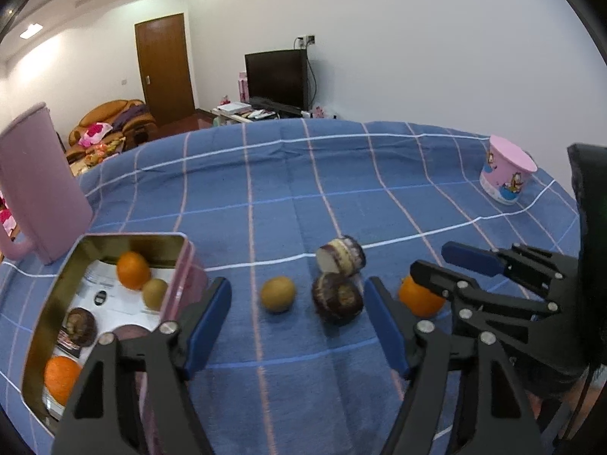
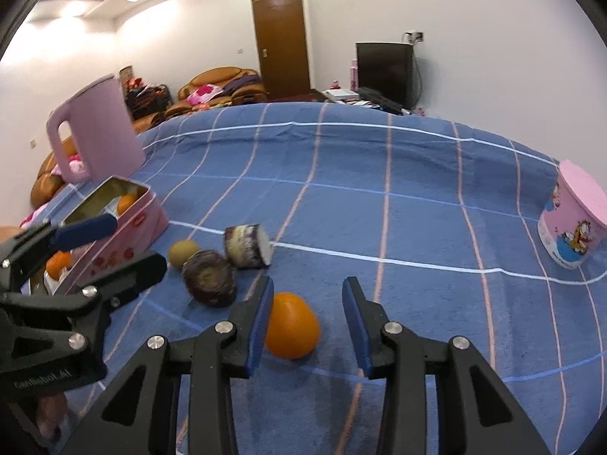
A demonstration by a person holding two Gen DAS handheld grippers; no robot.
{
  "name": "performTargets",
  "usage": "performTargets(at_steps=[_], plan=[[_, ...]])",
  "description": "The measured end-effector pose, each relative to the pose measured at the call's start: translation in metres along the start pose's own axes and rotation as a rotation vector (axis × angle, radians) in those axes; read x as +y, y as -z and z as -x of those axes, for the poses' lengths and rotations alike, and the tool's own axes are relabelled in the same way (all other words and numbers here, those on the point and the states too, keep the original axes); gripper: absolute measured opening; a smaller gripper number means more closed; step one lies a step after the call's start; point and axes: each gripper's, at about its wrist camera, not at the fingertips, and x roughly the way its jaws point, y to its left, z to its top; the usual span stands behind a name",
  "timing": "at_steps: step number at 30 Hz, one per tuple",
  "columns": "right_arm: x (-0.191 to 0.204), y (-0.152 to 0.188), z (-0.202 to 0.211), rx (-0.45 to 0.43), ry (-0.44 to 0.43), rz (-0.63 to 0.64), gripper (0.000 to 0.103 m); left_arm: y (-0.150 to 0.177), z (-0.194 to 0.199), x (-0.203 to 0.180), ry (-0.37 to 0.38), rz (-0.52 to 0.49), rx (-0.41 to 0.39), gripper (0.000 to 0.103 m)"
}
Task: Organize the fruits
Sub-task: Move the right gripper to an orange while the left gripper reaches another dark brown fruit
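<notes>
One blue checked cloth [image 1: 341,189] covers the whole table. At 9 o'clock in my left view stands a pink jug [image 1: 41,185], upright, handle toward me. Just beside it, toward 7 o'clock, sits the open pink tin [image 1: 189,265] (gold inside, paper on the bottom). A pink cartoon cup [image 1: 504,174] is well apart at 2 o'clock, near the far edge.

My left tongs [image 1: 299,303] are released, jaws wide, nothing touching the pads. The tin's corner is just beside the 9 o'clock finger.

My right tongs [image 2: 308,303] are also released. The loose orange [image 2: 294,326] lies on the cloth between the jaws, close against the 9 o'clock pad (can't tell if it touches) and clear of the 3 o'clock pad, so no grasp.

Loose fruit on the cloth, left view:
- The dark round fruit [image 1: 337,299] is at centre, just inside my 3 o'clock finger.
- A second dark fruit [image 1: 341,256] lies on its side, pale end showing, touching the first at its 12 o'clock.
- The kiwi [image 1: 278,293] is near them at 9 o'clock, not touching.

Inside the tin:
- One orange [image 1: 132,270] is at the far wall, with a kiwi [image 1: 154,293] touching it.
- Another dark fruit [image 1: 80,326] sits mid-tin.
- A second orange [image 1: 60,379] is in the near corner.
- Something purplish sits behind my finger, too hidden to tell.
</notes>
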Motion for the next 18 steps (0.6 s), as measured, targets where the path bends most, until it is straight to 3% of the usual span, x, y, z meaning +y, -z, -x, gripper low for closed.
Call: performTargets(at_steps=[3,18], plan=[[-0.002,0.002,0.001,-0.008,-0.003,-0.021,0.04,0.003,-0.009,-0.005,0.014,0.007,0.028,0.061],[-0.005,0.001,0.004,-0.021,0.002,-0.032,0.04,0.006,-0.035,-0.017,0.025,-0.013,0.078,0.044]])
